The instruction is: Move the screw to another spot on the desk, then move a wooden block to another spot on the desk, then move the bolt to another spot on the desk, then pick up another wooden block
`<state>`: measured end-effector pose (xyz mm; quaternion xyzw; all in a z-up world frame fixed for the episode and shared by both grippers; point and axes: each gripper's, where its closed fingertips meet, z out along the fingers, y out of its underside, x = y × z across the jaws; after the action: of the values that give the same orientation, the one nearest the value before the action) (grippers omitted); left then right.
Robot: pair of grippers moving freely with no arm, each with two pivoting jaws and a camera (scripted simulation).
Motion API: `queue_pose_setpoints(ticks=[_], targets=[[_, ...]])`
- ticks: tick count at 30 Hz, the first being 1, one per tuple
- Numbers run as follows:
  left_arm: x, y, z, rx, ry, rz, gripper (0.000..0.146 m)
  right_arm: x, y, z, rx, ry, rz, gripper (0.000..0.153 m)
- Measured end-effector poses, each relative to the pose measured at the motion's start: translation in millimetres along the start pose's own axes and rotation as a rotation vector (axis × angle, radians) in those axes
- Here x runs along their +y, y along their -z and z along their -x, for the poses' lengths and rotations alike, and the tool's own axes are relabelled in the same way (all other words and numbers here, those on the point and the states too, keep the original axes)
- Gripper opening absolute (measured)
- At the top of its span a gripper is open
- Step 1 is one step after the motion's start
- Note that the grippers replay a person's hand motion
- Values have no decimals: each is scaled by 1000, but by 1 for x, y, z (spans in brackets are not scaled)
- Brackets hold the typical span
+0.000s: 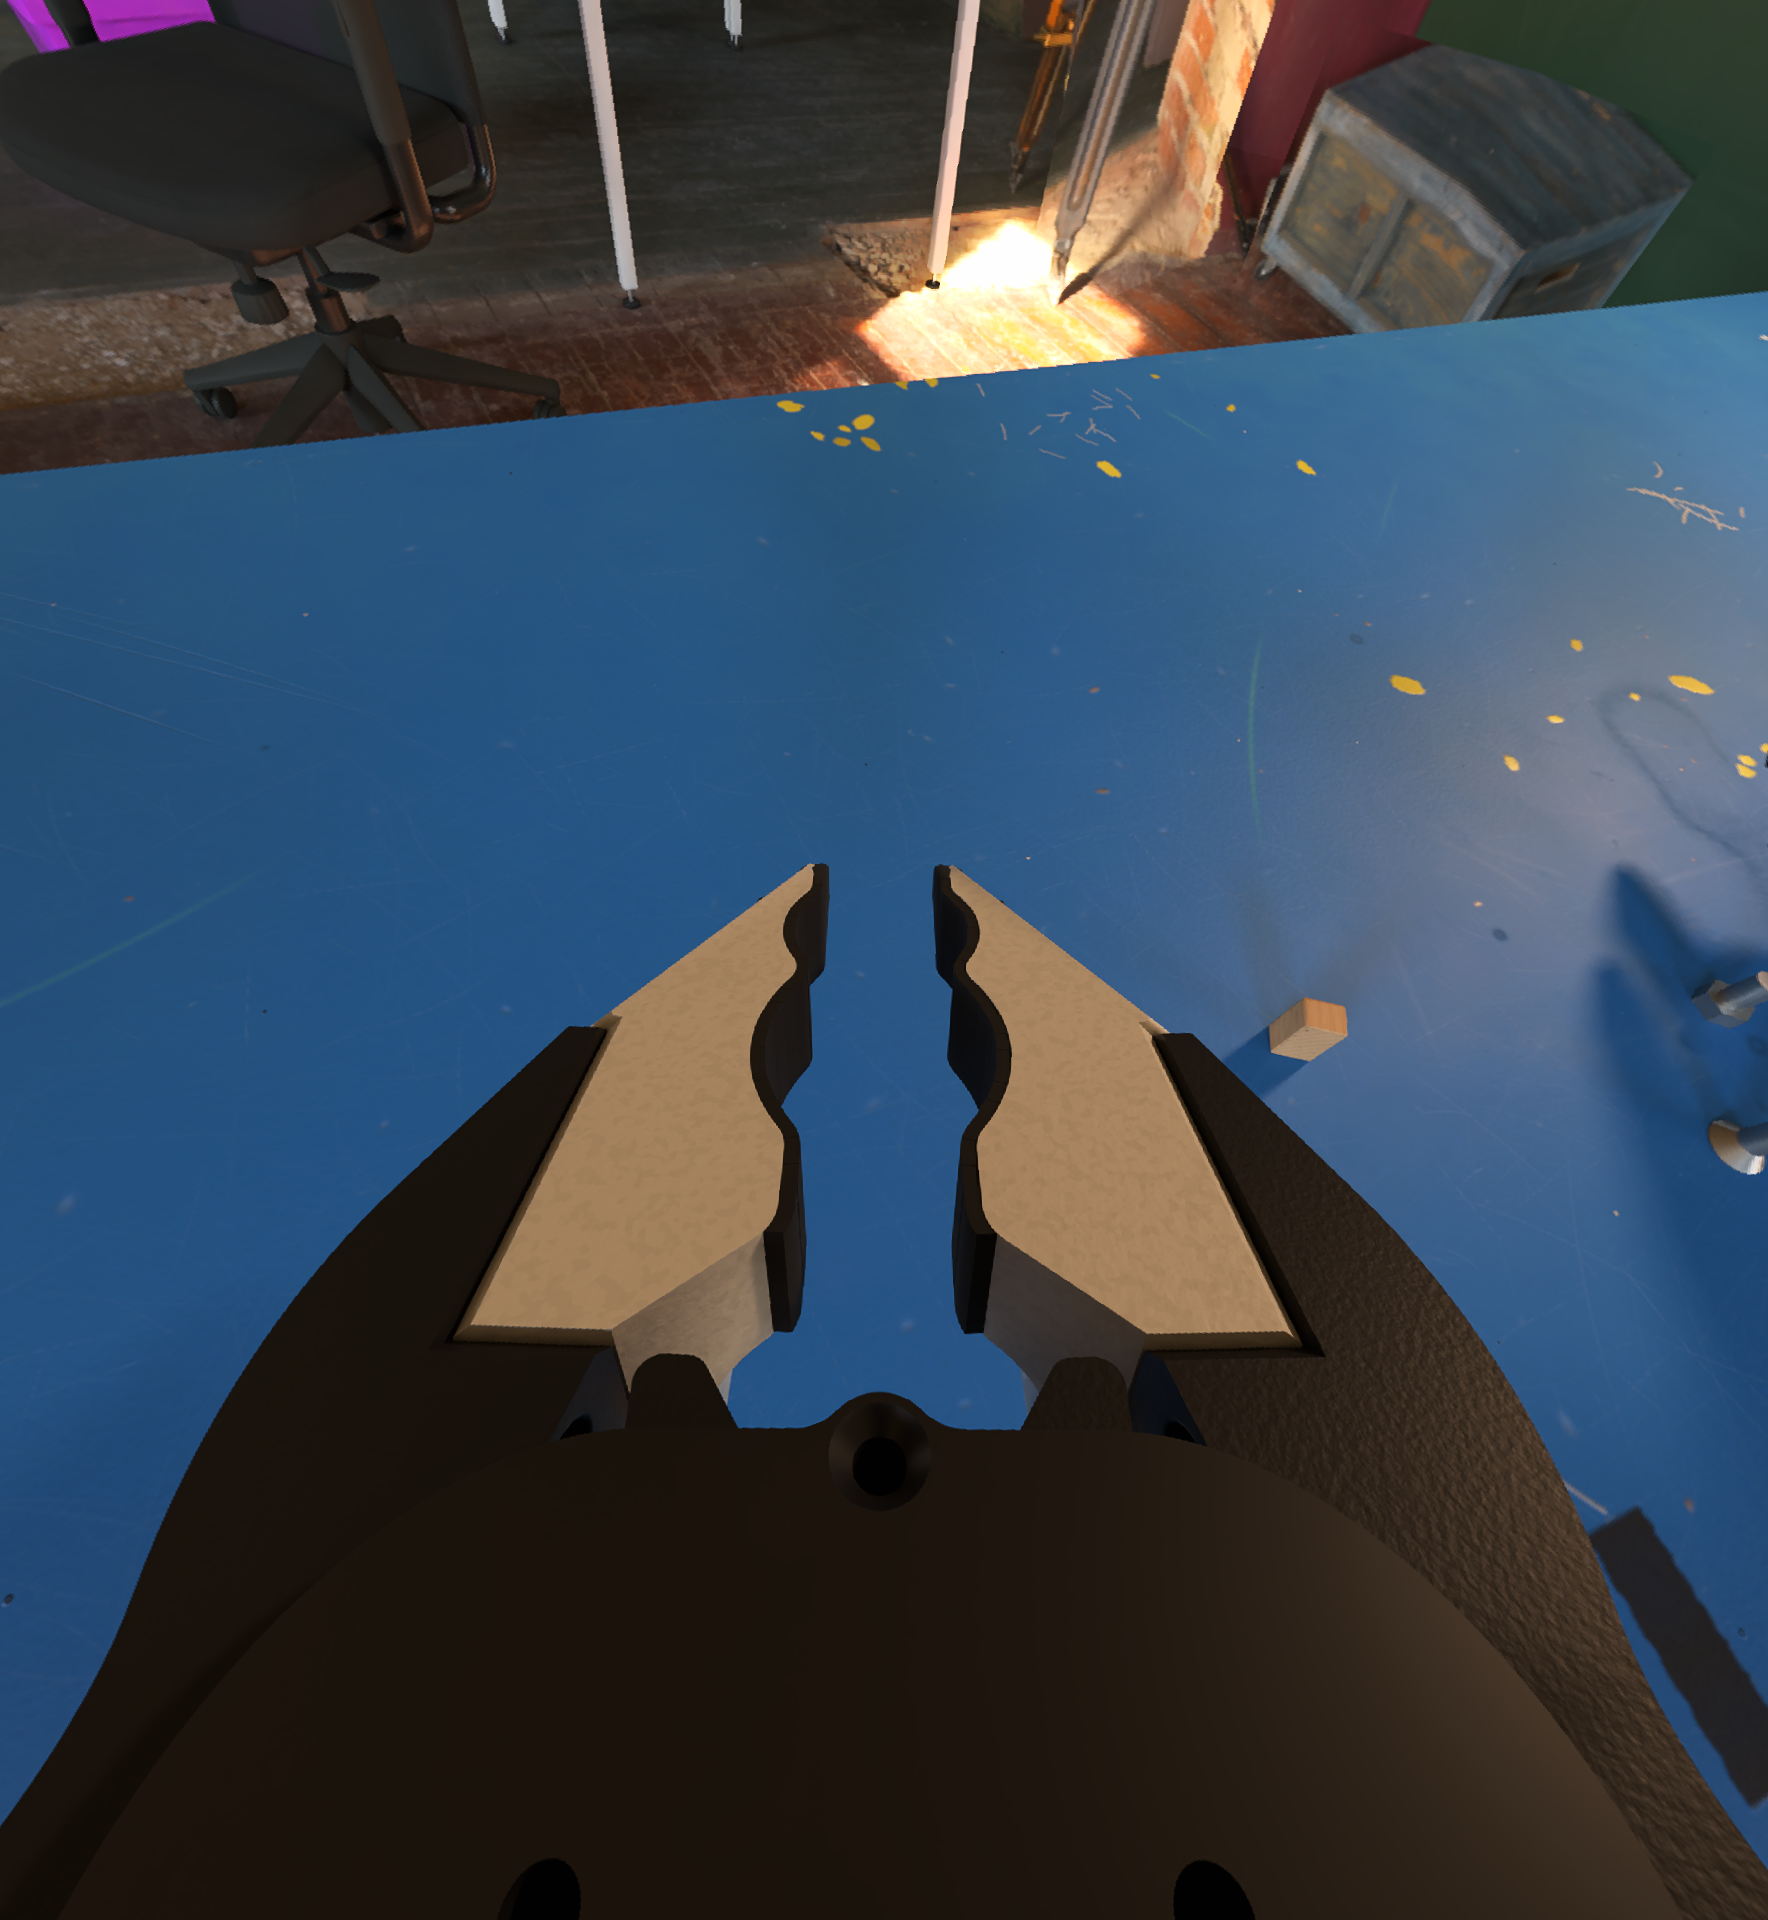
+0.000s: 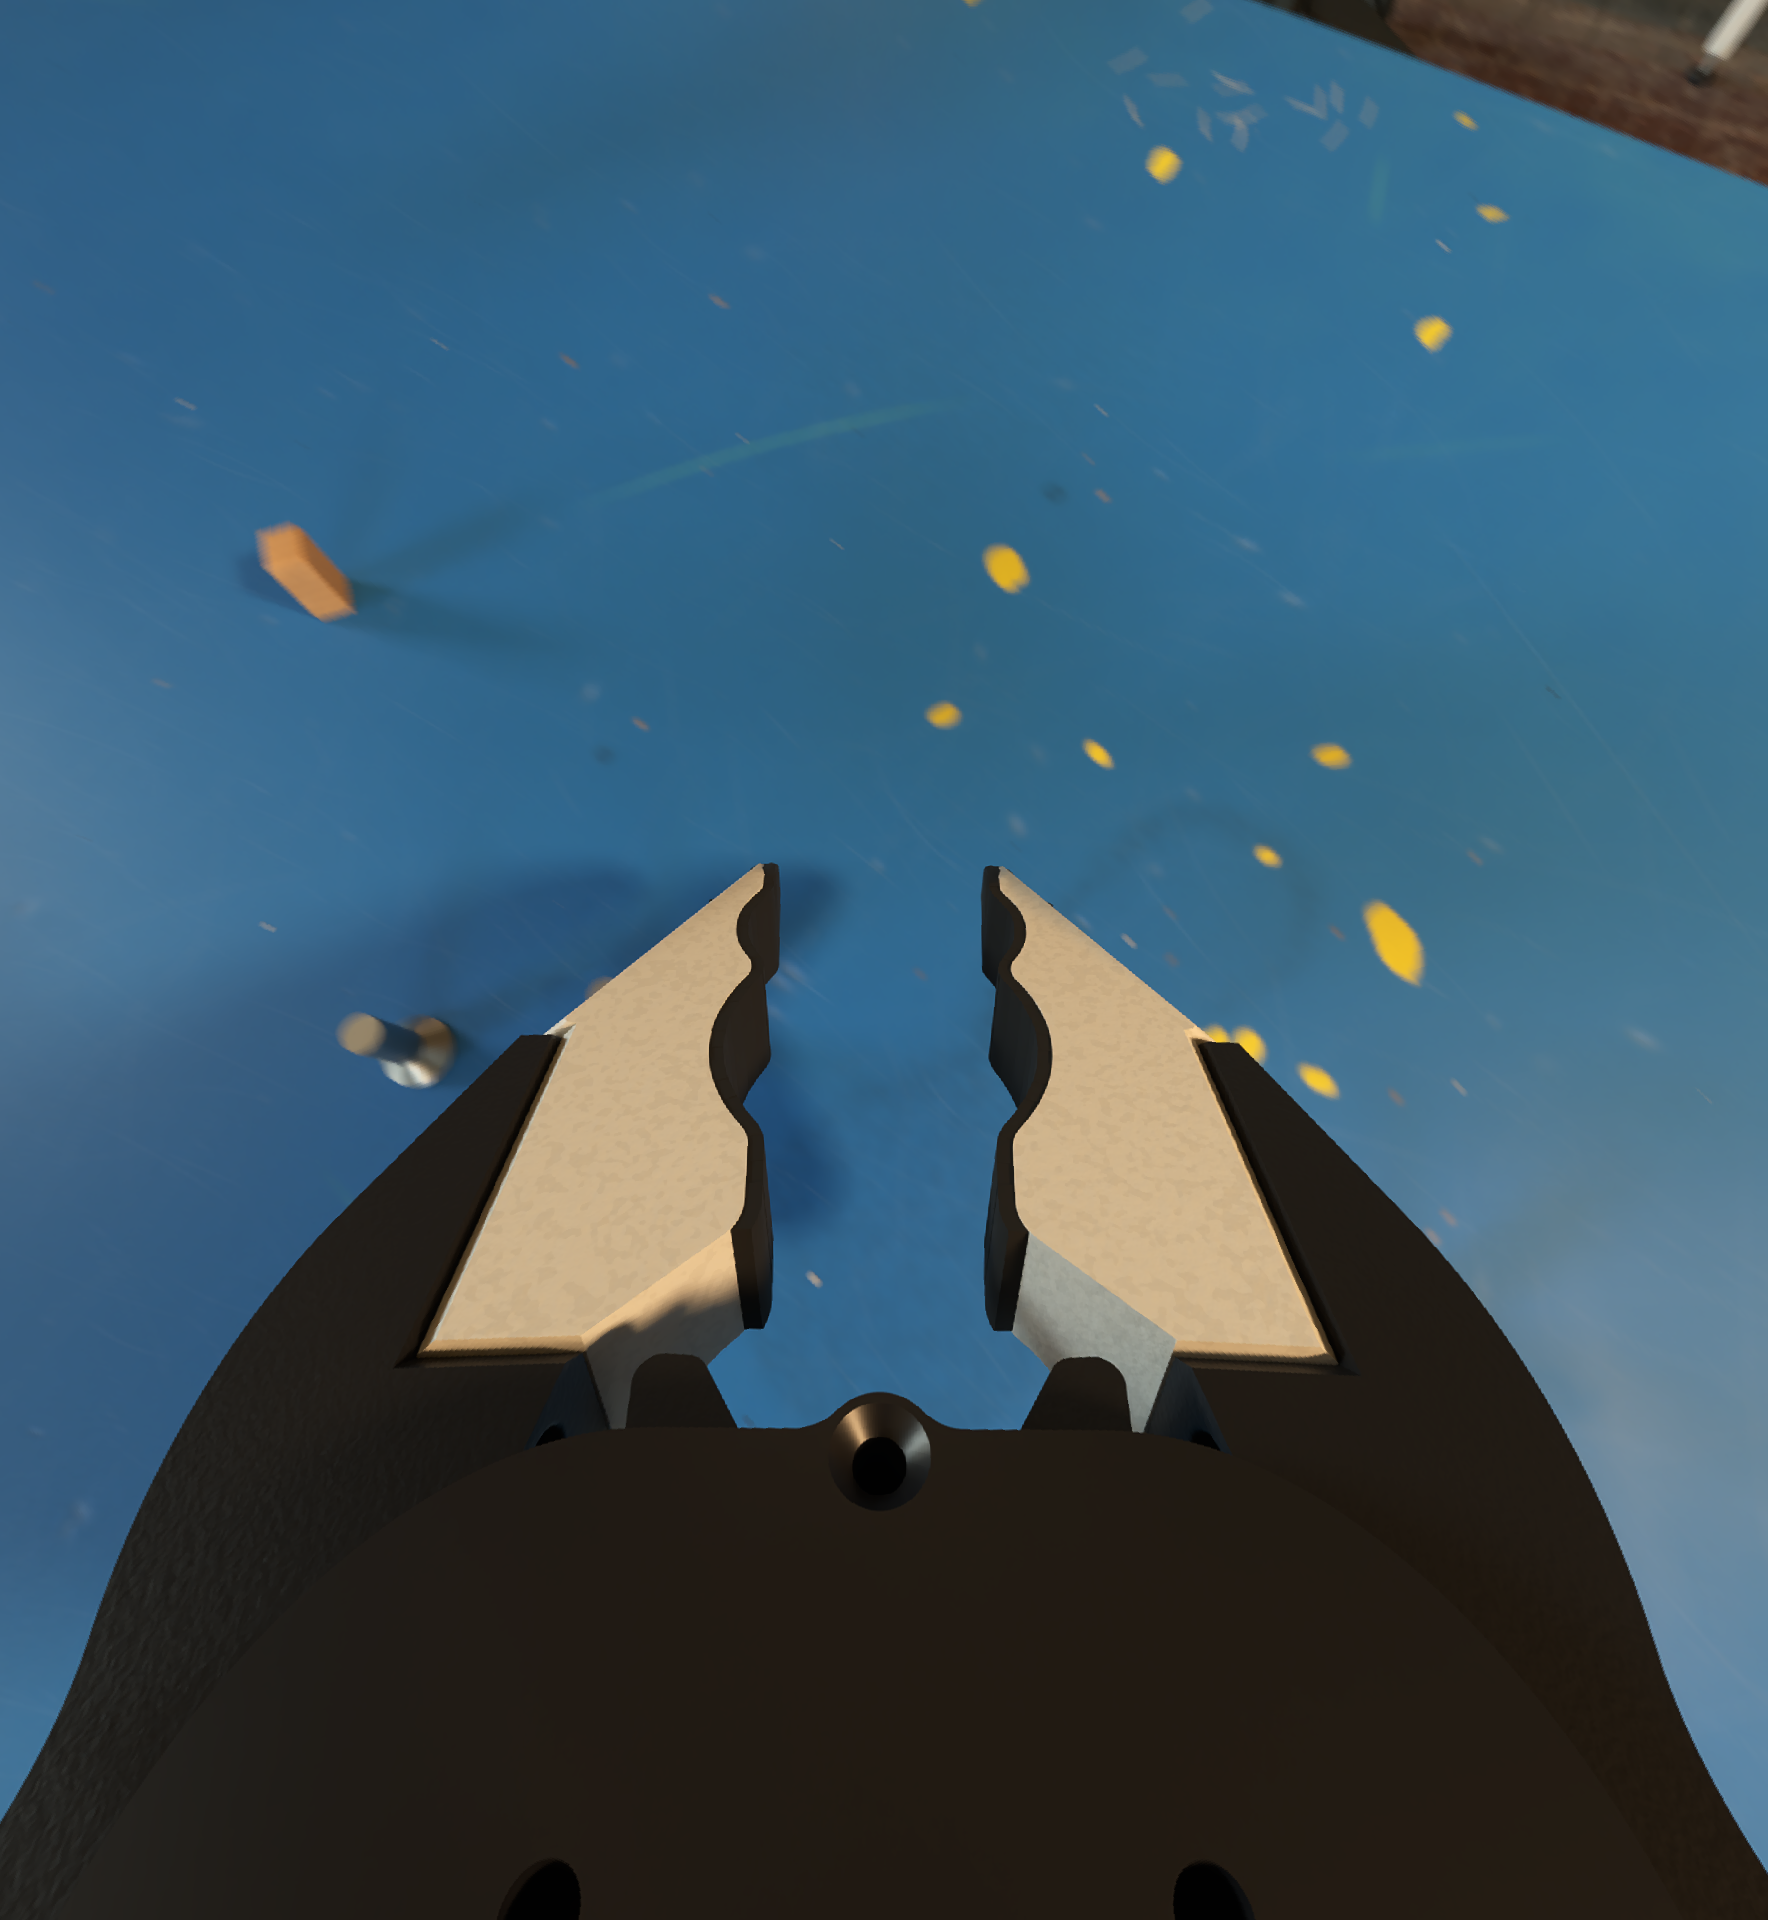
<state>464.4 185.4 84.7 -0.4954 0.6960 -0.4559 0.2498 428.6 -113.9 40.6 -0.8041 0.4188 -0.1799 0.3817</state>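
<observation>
My right gripper (image 2: 880, 883) hangs over the blue desk (image 2: 859, 416) with its jaws parted and nothing between them. My left gripper (image 1: 880, 883) is likewise parted, somewhat narrower, and empty.

From the right wrist view, a flared-head metal fastener, which I judge to be the screw (image 2: 400, 1044), lies on its side at nine o'clock, just beside my left fingertip. A wooden block (image 2: 304, 571) lies farther out at ten o'clock.

From the left wrist view, the hex-headed bolt (image 1: 1737, 997) and the screw lie near each other at three o'clock, the block left of them.

Handling, in my judgement: screw and bolt are rigid, dense, smooth and prone to rolling, so I would grip across the shank. The block is light, stiff and grippy, so I would clamp its flat sides.
</observation>
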Motion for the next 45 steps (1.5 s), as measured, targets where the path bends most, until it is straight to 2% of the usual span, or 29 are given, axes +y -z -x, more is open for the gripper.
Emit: queue_pose_setpoints(ticks=[4,9,11,14,21,24,30,37,45], targets=[[0,1,1,-7,-7,3,20,-25,-16,42,-116,24,-56,38],[-2,2,-2,11,3,-7,20,-48,-49,117,-298,102,-61,40],[-2,2,-4,16,-2,-4,20,-51,-64,136,-310,138,-32,40],[-3,2,-7,26,-3,-8,20,-53,-82,154,-330,108,36,44],[-4,5,-6,55,42,-22,20,-46,-100,160,-285,171,102,42],[-5,5,-6,62,56,-24,20,-43,-102,158,-252,213,110,32],[-4,5,-7,71,60,-20,20,-40,-100,155,-291,213,118,9],[-3,5,-7,76,62,-17,20,-43,-96,151,-314,195,108,9],[-4,6,-4,72,76,-22,20,-63,-81,146,-313,211,21,9]])
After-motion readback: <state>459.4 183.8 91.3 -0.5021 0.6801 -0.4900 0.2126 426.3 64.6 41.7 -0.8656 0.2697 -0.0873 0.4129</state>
